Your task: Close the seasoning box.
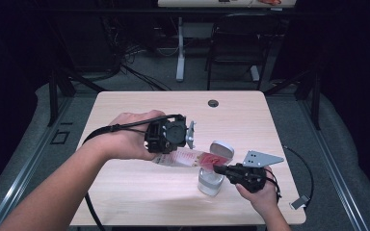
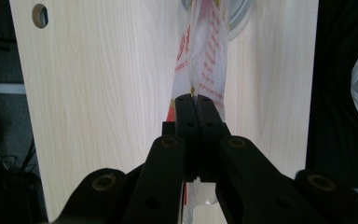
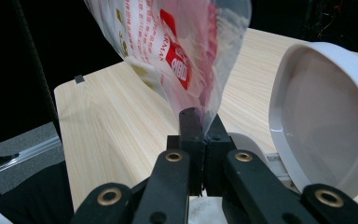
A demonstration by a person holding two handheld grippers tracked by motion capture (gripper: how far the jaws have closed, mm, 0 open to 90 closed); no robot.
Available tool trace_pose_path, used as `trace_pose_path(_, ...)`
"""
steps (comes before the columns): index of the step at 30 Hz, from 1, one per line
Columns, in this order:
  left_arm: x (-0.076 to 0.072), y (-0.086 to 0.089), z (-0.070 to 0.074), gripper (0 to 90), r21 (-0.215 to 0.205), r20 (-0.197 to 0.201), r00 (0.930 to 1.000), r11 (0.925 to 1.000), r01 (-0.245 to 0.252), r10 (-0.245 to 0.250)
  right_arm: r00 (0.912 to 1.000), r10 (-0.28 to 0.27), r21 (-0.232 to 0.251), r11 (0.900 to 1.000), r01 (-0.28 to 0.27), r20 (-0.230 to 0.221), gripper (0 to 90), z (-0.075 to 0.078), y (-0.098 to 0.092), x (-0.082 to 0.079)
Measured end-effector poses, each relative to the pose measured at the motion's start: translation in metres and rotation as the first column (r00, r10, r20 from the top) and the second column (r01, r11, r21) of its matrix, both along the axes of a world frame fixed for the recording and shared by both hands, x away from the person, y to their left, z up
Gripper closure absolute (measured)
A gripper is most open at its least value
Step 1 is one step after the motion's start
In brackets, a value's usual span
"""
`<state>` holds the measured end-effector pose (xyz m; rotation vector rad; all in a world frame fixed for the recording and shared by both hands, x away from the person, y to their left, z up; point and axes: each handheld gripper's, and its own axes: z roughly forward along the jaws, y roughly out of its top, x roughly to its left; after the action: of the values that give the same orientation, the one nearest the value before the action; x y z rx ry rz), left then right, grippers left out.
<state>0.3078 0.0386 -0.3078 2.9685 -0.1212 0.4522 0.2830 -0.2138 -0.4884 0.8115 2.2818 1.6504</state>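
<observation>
Both grippers, left (image 1: 185,137) and right (image 1: 220,169), are clamped tight on opposite ends of the plastic bag (image 1: 192,158), stretched between them over the open bin (image 1: 211,182). Thin, floppy, slippery stuff, so pinch the edges.

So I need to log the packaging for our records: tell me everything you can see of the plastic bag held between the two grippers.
The plastic bag is a thin, see-through pouch printed with red lettering and a red label. It hangs in the air above the table, stretched roughly level. The left hand-held gripper is shut on one end and the right hand-held gripper on the other, just over a white container with its lid flipped open. Its contents are too unclear to tell.
</observation>
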Motion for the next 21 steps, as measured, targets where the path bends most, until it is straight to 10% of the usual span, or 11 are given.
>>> trace_pose_path(21,0.0008,-0.0029,0.0015,90.0,0.011,0.007,0.9999,0.9999,0.012,-0.012,0.9997,-0.017,-0.015,1.0,0.018,0.018,88.9,0.0002,-0.0004,-0.0002)
